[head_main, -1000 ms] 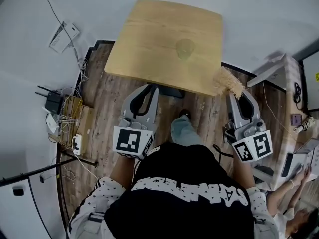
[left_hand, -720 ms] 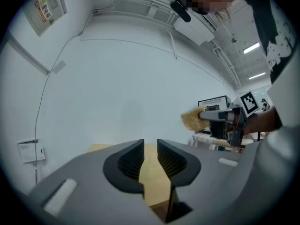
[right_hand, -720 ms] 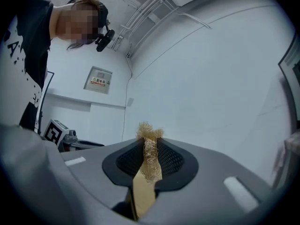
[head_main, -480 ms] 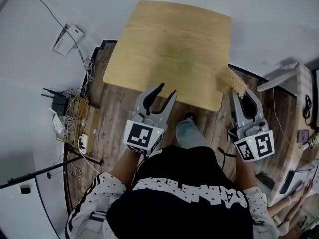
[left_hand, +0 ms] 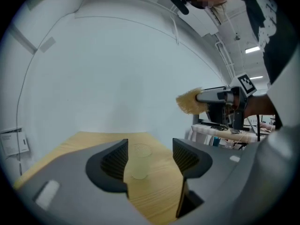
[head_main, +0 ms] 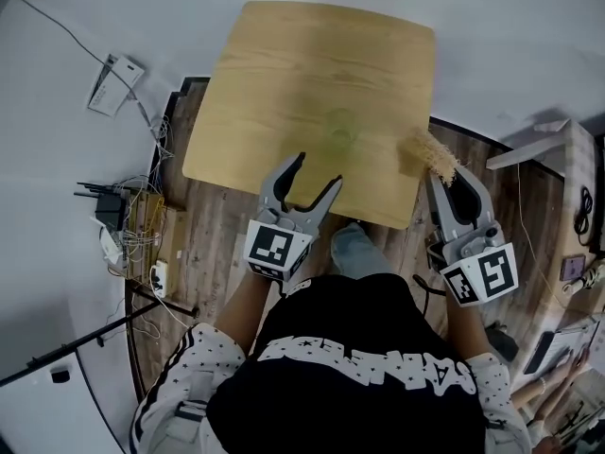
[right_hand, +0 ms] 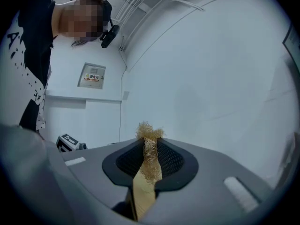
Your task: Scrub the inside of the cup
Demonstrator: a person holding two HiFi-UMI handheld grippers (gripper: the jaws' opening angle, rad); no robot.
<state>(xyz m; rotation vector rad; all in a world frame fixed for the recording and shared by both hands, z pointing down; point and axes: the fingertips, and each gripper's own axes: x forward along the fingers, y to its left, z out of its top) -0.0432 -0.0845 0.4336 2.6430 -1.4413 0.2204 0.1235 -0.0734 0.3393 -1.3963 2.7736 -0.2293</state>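
Observation:
A clear, faintly green cup (head_main: 340,127) stands upright near the middle of the wooden table (head_main: 274,74). My left gripper (head_main: 319,170) hovers over the table's near edge, its jaws opening with nothing between them. In the left gripper view the cup (left_hand: 139,161) stands some way beyond the left gripper (left_hand: 150,158), framed by its jaws. My right gripper (head_main: 444,180) is shut on a straw-coloured fibre scrubber (head_main: 430,151), held off the table's near right corner. The scrubber (right_hand: 149,153) pokes out past the shut jaws of the right gripper (right_hand: 150,159).
A router, power strip and tangled cables (head_main: 123,225) lie on the floor at the left. A white rack (head_main: 548,145) stands to the right of the table. The person's shoe (head_main: 354,249) sits under the table's near edge. A white wall is behind the table.
The left gripper has moved forward from below the table's edge to over it, and its jaws have spread apart. The right gripper still holds the scrubber in about the same place.

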